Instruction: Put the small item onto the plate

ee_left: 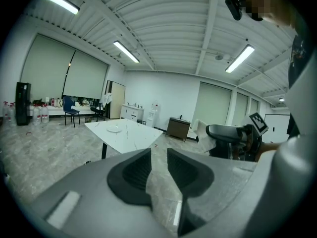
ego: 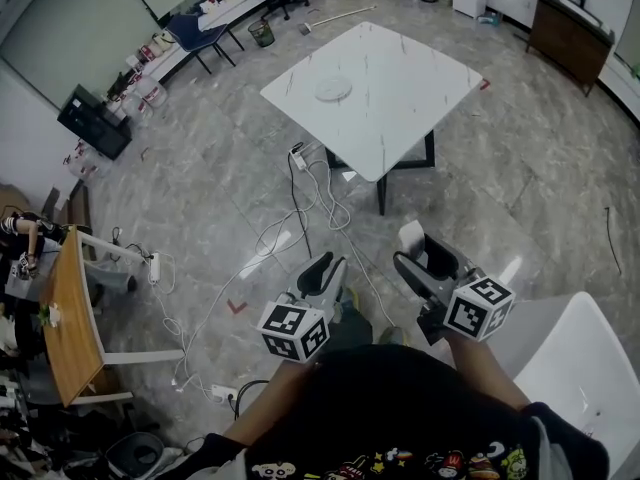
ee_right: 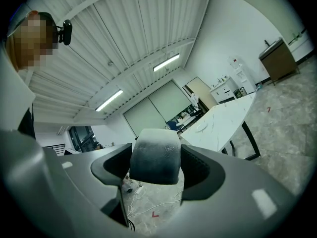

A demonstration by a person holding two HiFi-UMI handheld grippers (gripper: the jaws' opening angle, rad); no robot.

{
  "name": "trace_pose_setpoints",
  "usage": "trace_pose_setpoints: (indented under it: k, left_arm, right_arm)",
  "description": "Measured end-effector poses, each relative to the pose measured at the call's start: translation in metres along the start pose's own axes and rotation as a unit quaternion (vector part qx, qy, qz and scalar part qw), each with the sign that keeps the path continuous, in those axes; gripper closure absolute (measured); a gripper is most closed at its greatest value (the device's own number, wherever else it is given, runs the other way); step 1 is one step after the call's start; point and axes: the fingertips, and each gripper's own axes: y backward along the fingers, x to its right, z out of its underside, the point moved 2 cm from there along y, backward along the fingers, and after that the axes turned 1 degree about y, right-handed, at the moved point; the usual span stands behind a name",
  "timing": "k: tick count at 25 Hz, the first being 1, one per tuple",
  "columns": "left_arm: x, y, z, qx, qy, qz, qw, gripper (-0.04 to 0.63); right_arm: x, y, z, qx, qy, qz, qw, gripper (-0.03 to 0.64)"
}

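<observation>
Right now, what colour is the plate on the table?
White, like the table under the plate; the head view shows it best.

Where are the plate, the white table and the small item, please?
plate (ego: 333,90), head view, its centre.
white table (ego: 405,113), head view, bare top right of plate.
small item (ee_right: 154,157), right gripper view, its near face.

An open office or lab room: polished grey floor (ego: 180,188) strewn with cables (ego: 318,183); a white desk (ego: 400,108) upper centre; office chairs (ego: 200,30) upper left; strip lights (ee_left: 125,51) on a ribbed ceiling; blinds (ee_left: 47,68) over wide windows.
</observation>
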Motion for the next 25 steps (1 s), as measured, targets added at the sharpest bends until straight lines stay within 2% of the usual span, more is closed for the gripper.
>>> trace_pose_setpoints:
  k: [8, 19, 25]
  left_arm:
    - [-0.032, -0.015, -0.009, 0.009, 0.011, 0.015, 0.9998, 0.399]
    - [-0.124, -0.038, -0.029, 0.014, 0.030, 0.029, 0.9990, 0.399]
    - [-0.177, -0.057, -0.047, 0.007, 0.029, 0.049, 0.9984, 0.399]
  right_arm:
    - [0.003, -0.036, -0.008, -0.006, 0.009, 0.012, 1.000, 0.284]
    - [0.001, -0.137, -0.015, -0.021, 0.029, 0.026, 0.999, 0.284]
    - [0.001, -0.195, -0.026, -0.017, 0.049, 0.050, 0.997, 0.284]
